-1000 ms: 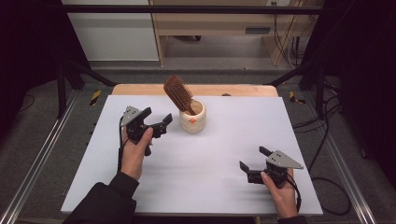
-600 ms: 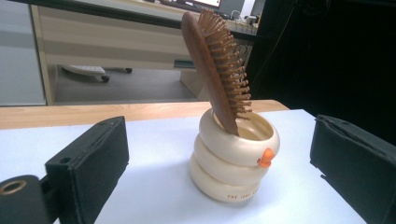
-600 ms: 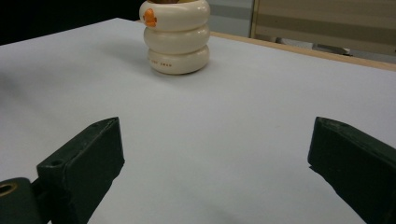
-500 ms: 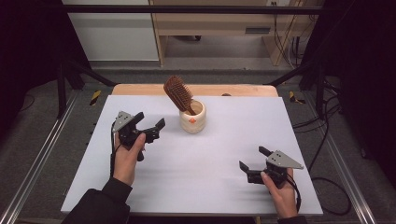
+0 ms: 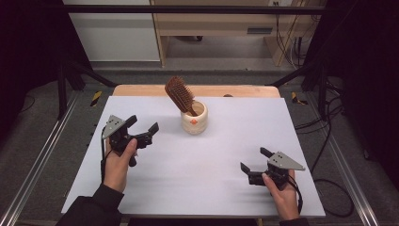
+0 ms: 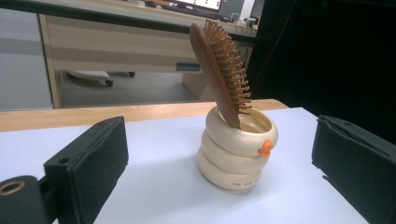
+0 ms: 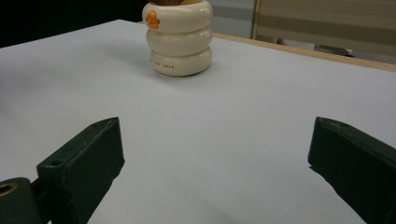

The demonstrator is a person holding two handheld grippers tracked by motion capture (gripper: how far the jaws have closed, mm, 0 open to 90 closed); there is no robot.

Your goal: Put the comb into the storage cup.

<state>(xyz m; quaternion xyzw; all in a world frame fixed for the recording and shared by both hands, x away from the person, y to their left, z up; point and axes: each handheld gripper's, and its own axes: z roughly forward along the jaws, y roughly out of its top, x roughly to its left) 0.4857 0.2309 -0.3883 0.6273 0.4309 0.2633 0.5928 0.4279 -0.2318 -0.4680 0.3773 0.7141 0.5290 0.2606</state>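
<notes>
The left gripper (image 5: 142,129) sits left of centre in the high view, its two black jaws spread wide with nothing between them, pointing toward the right of the frame at the cream holder (image 5: 194,117). In the left gripper view the same jaws stand far apart at the lower left and lower right corners, and the cream holder (image 6: 237,149) appears in the gap between them, a little right of centre, well clear of both jaws. The holder is built like three stacked rings with a small orange mark on its upper ring, and it stands upright on the white table (image 5: 207,160). A wooden hairbrush (image 5: 179,95) stands handle-down in it, leaning toward the upper left of the high view; in the left gripper view the hairbrush (image 6: 219,70) tilts to the upper left with its bristles facing right. The right gripper (image 5: 254,165) lies in the lower right of the high view, jaws likewise wide apart and holding nothing, aimed toward the left of the frame and well apart from the holder. In the right gripper view its jaws sit at the two lower corners over bare table, and the cream holder (image 7: 178,39) stands far off at the top, left of centre. A hand grips each tool from the bottom edge of the high view.
</notes>
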